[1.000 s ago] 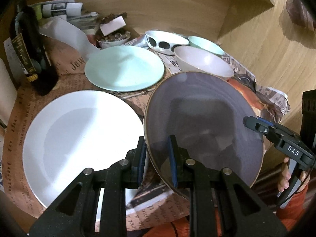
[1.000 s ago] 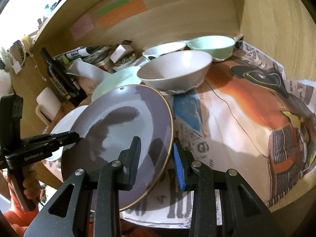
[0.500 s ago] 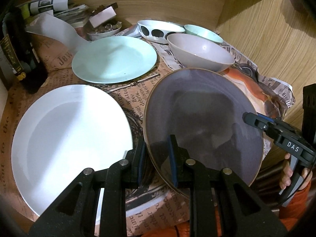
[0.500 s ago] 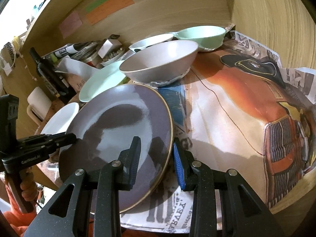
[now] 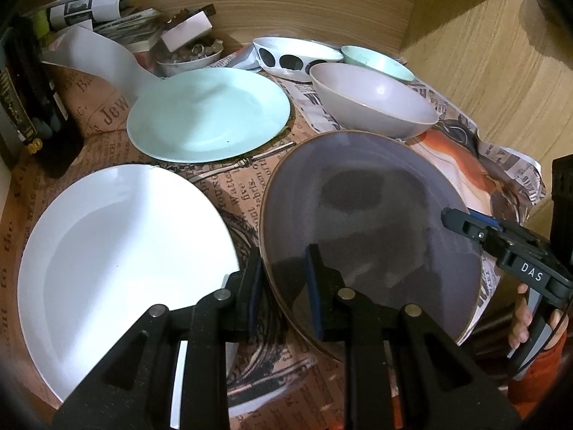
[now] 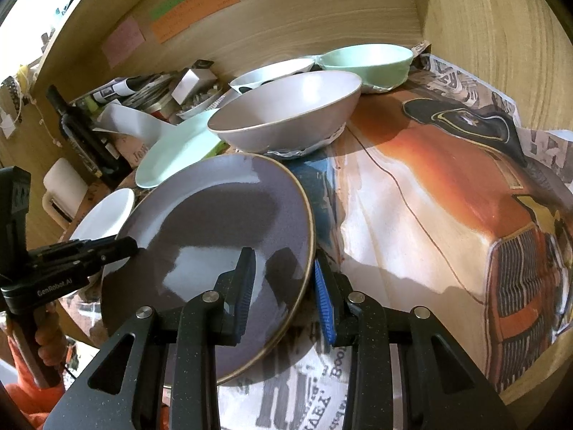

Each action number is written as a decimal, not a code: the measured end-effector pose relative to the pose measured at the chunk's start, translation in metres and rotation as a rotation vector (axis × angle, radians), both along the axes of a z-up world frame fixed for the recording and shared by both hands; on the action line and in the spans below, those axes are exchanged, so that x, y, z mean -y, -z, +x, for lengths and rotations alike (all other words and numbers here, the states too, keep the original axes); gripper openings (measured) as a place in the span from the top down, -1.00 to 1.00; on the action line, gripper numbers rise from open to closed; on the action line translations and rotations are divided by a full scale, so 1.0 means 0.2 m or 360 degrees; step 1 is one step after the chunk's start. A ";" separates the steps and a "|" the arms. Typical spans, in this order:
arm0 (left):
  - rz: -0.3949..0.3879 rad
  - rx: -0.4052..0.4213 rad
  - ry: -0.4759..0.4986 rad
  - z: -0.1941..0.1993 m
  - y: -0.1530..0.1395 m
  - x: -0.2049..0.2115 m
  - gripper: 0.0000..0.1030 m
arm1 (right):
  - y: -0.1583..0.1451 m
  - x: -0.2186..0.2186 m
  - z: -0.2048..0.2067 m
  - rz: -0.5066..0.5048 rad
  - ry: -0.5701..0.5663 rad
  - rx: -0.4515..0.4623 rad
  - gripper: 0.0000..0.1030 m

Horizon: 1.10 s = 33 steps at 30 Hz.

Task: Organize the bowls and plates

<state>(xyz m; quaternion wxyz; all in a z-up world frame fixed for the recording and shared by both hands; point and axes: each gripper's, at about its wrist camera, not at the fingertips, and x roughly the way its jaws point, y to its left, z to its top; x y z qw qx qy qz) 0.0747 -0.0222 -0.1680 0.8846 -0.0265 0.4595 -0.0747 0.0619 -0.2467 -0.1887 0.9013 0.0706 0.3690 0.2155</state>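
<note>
A: Starting at the left, what do you have?

B: A white plate [image 5: 121, 251] lies flat on the newspaper-covered counter [image 5: 247, 193], just beside my left tool [image 5: 281, 288]. Behind it sits a mint plate [image 5: 209, 114], also flat, with a dark bottle [image 5: 32, 107] standing at the far left edge.

A: And the left tool itself?

B: It straddles the near-left rim of the purple plate [image 5: 369, 222]. One finger sits outside the rim, the other over the plate's face. I cannot tell whether the pads are actually pressing the rim or only bracketing it.

A: Where does that purple plate sit?

B: Between my two tools, tilted, its far edge close to the grey bowl [image 5: 372, 100]. Behind the grey bowl are a white bowl with black spots [image 5: 297, 57] and a small mint bowl [image 5: 376, 62].

A: The right tool?

B: My right tool [image 6: 284, 292] brackets the opposite rim of the purple plate [image 6: 215, 243]. Its left finger lies over the plate's face, its blue-padded right finger outside the rim, with a visible gap beside the edge, so it looks released rather than clenched. To its right the counter carries only the printed orange car picture [image 6: 447, 197].
</note>
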 end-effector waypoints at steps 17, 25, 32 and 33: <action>0.0038 0.0097 0.0007 0.00 -0.04 -0.03 0.52 | -0.09 0.01 -0.02 -0.0109 0.0069 0.0131 0.27; 0.0086 0.0381 -0.0052 -0.12 -0.25 -0.09 0.07 | -0.26 -0.04 -0.10 -0.0033 0.0014 0.0294 0.17; 0.0137 0.0613 -0.0152 -0.27 -0.42 -0.22 -0.22 | -0.35 -0.24 -0.18 0.0009 -0.0129 0.0422 -0.17; 0.0139 0.0636 -0.0168 -0.29 -0.43 -0.24 -0.27 | -0.36 -0.27 -0.19 0.0013 -0.0156 0.0432 -0.18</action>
